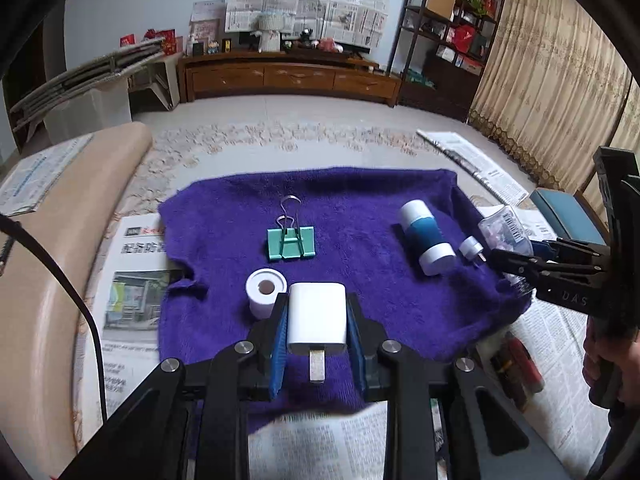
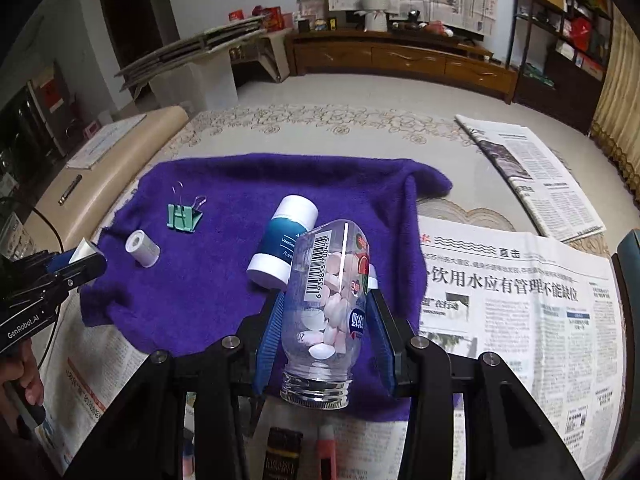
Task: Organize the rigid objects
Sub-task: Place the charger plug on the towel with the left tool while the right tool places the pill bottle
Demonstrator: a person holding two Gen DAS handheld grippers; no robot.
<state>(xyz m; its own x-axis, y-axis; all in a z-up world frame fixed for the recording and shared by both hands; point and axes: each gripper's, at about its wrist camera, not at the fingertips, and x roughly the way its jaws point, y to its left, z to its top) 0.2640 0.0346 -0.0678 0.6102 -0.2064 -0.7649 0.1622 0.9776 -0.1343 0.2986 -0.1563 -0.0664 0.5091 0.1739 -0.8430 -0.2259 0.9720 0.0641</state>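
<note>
My left gripper (image 1: pixel 317 306) is shut on a white charger plug (image 1: pixel 317 318), prongs toward the camera, above the purple towel (image 1: pixel 360 196). On the towel lie a green binder clip (image 1: pixel 291 243), a small white roll (image 1: pixel 265 292), a blue-and-white bottle (image 1: pixel 426 238) and a small white cap-like piece (image 1: pixel 472 249). In the right wrist view my right gripper (image 2: pixel 326 292) is shut on a clear bottle of pink and white tablets (image 2: pixel 332 300), mouth toward the camera, over the towel's (image 2: pixel 192 300) near right edge. The left gripper (image 2: pixel 80 262) shows at far left with the plug (image 2: pixel 82 249).
Newspapers (image 2: pixel 520 320) cover the table around the towel. A beige padded edge (image 1: pixel 60 248) runs along the left. A dark box (image 2: pixel 285 452) and a red item (image 2: pixel 326 448) lie at the near edge. A teal stool (image 1: pixel 560 212) stands at the right.
</note>
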